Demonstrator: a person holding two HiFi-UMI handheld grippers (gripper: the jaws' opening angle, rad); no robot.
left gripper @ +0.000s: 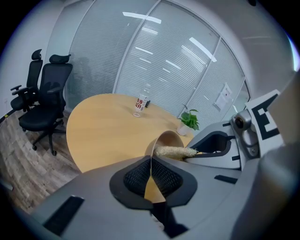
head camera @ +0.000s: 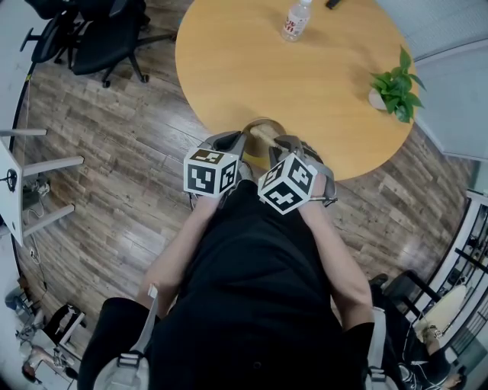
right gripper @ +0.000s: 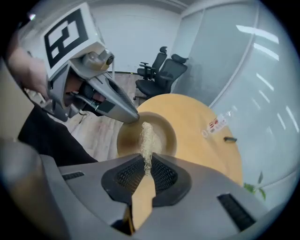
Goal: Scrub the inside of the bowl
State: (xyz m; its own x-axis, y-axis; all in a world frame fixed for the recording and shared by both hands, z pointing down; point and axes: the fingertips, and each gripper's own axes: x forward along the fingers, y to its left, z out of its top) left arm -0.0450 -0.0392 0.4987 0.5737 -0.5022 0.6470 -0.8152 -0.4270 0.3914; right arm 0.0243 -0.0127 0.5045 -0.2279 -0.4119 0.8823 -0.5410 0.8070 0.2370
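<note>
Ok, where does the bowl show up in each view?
Head view: bowl upper centre, at the near edge of the table.
Left gripper view: bowl centre, tilted.
Right gripper view: bowl centre, with the brush reaching into it.
Shared landmark: the water bottle on the table.

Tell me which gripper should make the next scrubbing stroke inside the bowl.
Right. The right gripper is shut on the brush, whose bristles sit inside the bowl. The left gripper is clamped on the bowl's rim, so it is better kept steadying the bowl.
</note>
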